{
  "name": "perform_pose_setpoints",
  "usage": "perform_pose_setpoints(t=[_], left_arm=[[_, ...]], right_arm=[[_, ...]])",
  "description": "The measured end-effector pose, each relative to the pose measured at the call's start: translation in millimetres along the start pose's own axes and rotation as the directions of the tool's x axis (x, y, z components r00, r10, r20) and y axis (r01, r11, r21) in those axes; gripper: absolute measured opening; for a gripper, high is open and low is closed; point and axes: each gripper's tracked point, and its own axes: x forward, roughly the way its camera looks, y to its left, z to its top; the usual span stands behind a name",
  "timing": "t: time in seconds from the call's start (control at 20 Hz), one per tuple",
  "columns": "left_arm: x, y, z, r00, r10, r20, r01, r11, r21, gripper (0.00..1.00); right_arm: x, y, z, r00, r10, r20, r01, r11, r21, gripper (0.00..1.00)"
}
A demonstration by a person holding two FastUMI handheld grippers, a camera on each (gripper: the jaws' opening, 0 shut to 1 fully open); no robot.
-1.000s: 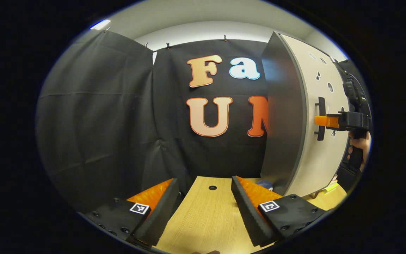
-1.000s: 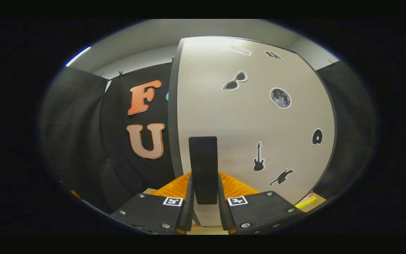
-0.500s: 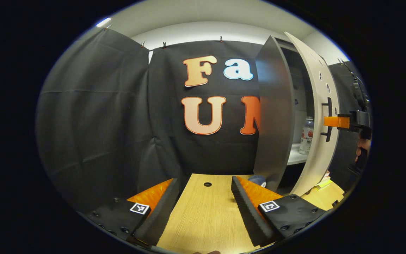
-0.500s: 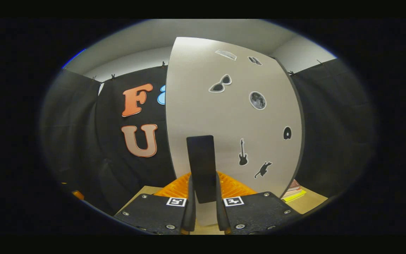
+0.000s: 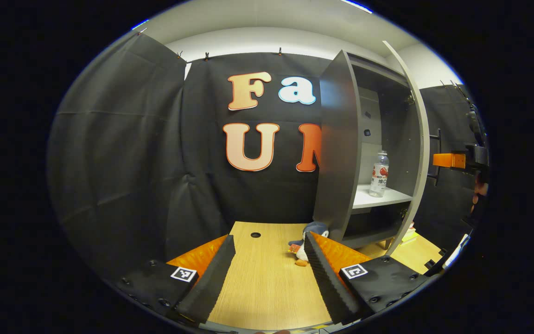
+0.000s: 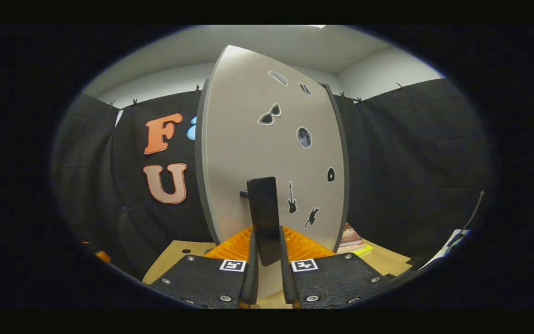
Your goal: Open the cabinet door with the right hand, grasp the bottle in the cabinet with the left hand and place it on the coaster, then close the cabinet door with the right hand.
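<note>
The cabinet stands open, a bottle upright on its shelf; the lower compartment looks dark, contents unclear. The right gripper clamps the door handle; the left gripper hangs spread, holding nothing.

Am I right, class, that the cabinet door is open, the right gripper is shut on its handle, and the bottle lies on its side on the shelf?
Not quite. In the left gripper view the bottle stands upright on the shelf. The rest holds: the cabinet door is open, the right gripper shut on its handle.

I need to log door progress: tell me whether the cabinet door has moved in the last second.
Yes. The cabinet door has swung outward from the cabinet, exposing the bottle, with the right gripper clamped on its handle.
</note>
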Motion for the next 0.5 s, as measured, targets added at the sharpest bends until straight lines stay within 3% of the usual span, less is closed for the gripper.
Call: perform_pose_setpoints(t=[0.05,0.2,0.3,0.5], left_arm=[[-1,-5,0,1.0,-0.008,-0.005,0.008,1.0,0.002,0.98],[-6,-20,7,1.0,-0.015,0.014,0.015,1.0,0.014,0.96],[-9,-33,5,1.0,-0.019,0.015,0.019,1.0,0.024,1.0],[-10,-79,5,1.0,-0.022,0.011,0.022,0.999,0.027,0.97]], right_arm=[[-4,-4,0,1.0,0.0,0.0,0.0,1.0,0.005,0.17],[-17,-25,-1,1.0,-0.019,0.013,0.019,1.0,-0.007,0.19],[-25,-45,2,0.999,-0.03,0.022,0.03,0.999,-0.011,0.16],[-48,-105,5,0.998,-0.061,0.027,0.061,0.998,-0.012,0.16]])
